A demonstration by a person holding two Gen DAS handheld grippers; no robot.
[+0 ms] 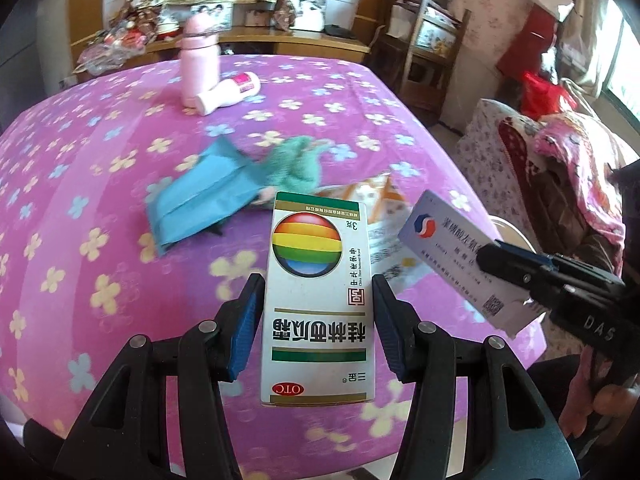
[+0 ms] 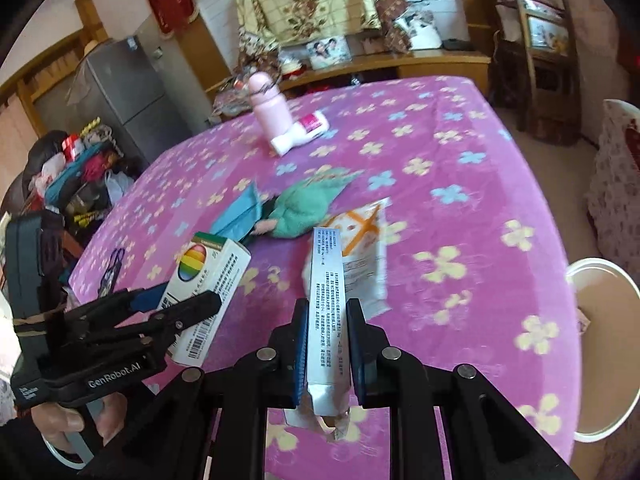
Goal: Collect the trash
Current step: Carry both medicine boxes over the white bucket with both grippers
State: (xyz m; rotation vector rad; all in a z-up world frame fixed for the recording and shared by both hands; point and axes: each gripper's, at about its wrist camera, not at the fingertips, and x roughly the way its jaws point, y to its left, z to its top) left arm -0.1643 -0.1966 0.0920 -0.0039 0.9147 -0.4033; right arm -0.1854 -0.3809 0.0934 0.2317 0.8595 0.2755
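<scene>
Cardboard, two boxes: the left gripper (image 1: 318,300) has its fingers clamped on the white medicine box (image 1: 318,300) marked "OTC", while the right gripper (image 2: 328,344) pinches a silver carton (image 2: 326,300), its fine print unreadable. At 12 o'clock on the purple floral worktop (image 2: 460,208), one torn wrapper (image 2: 362,248) lies half hidden.

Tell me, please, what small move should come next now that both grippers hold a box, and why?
Probably carry the right gripper with its silver box rightward over the white bin beside the table. Both boxes are already clamped and lifted, the left gripper holding the medicine box, and the bin lies on the right.
</scene>
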